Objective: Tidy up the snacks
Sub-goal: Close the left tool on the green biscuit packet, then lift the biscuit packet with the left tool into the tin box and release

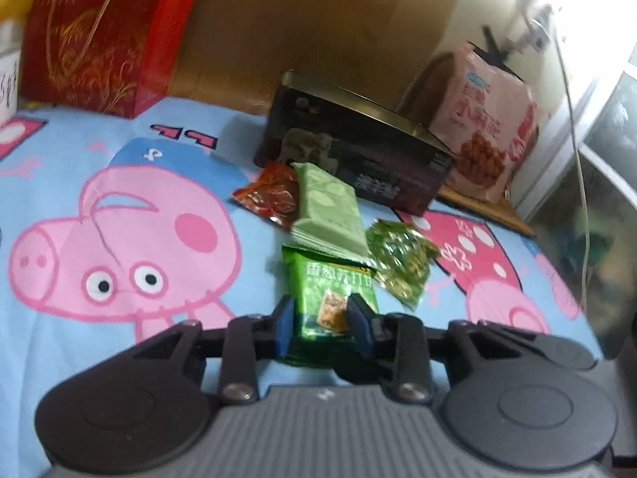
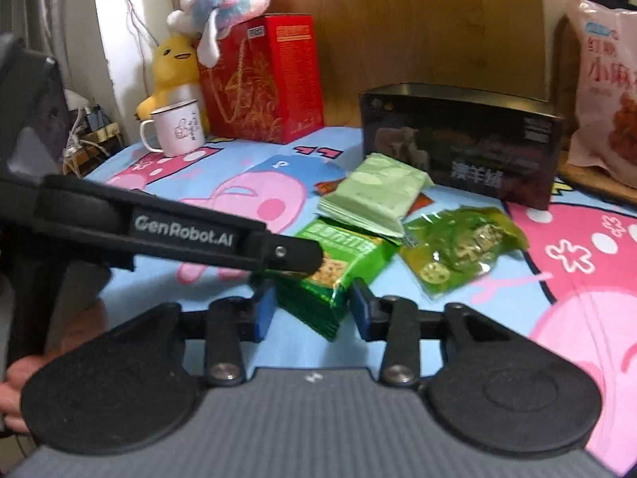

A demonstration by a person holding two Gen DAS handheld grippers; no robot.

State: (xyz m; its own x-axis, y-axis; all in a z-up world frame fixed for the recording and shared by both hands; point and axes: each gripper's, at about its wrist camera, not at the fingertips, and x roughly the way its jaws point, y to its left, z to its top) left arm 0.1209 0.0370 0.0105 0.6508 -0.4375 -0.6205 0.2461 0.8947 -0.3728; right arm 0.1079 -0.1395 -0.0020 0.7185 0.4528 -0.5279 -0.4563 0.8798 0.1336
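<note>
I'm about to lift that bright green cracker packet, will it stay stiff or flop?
The green cracker packet looks like thin crinkled foil, so probably light and somewhat floppy. Its glossy film may slip. It lies partly under the pale green packet, which may shift.

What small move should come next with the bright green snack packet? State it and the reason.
Probably lift the bright green snack packet clear with the left gripper, toward the open dark box. The gripper's pads look closed on the packet's near end, and the pale green packet overlaps its far end, so rising first should avoid dragging it.
</note>
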